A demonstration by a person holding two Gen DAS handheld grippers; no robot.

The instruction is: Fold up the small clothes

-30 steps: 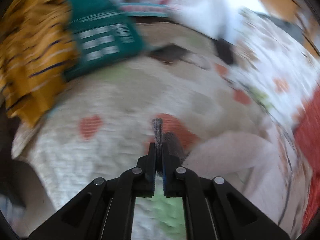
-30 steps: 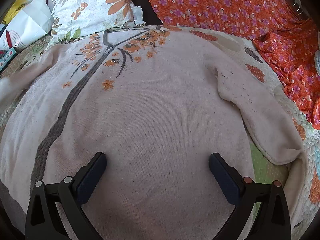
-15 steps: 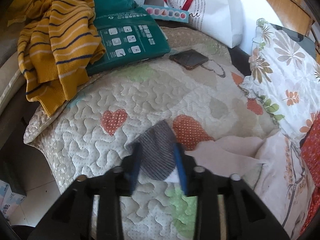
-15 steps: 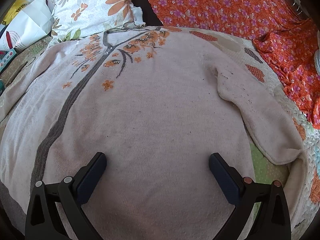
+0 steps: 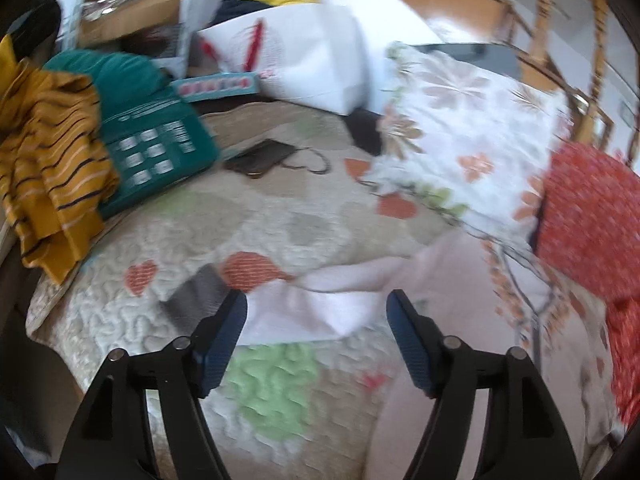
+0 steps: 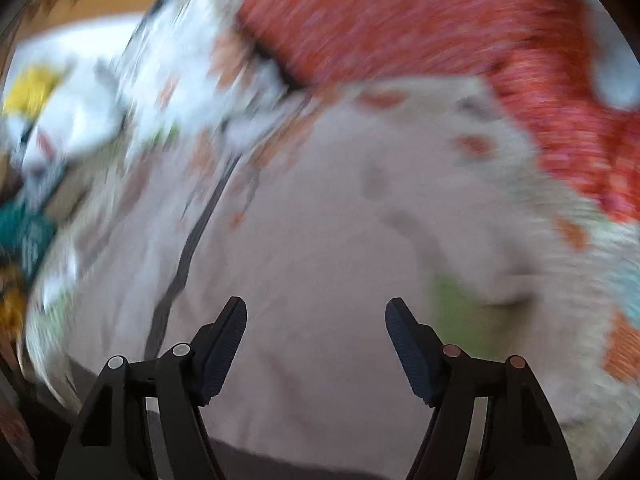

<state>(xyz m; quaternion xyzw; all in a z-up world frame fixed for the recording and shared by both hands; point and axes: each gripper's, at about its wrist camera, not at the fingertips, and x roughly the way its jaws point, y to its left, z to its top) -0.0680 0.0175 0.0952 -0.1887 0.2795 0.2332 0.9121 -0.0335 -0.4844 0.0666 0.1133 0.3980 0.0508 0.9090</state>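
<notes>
A pale pink sweater point(image 6: 320, 264) with an orange flower print and a grey stripe lies spread flat on the quilted bed. Its left sleeve point(image 5: 320, 308) with a grey cuff point(image 5: 196, 292) lies stretched out on the quilt point(image 5: 168, 332). My left gripper point(image 5: 316, 320) is open and empty just above that sleeve. My right gripper point(image 6: 316, 328) is open and empty over the sweater's lower body. The right wrist view is blurred by motion. The right sleeve point(image 6: 472, 240) lies folded over the body's right side.
A floral pillow point(image 5: 468, 132) and red flowered fabric point(image 5: 588, 216) lie at the right. A yellow striped garment point(image 5: 44, 168), a green packet point(image 5: 156, 148), a dark phone point(image 5: 260, 156) and a white bag point(image 5: 304, 64) sit at the far left edge.
My left gripper opened and let go of the grey cuff, which now lies on the quilt. My right gripper, open throughout, is now swinging, so its view is blurred.
</notes>
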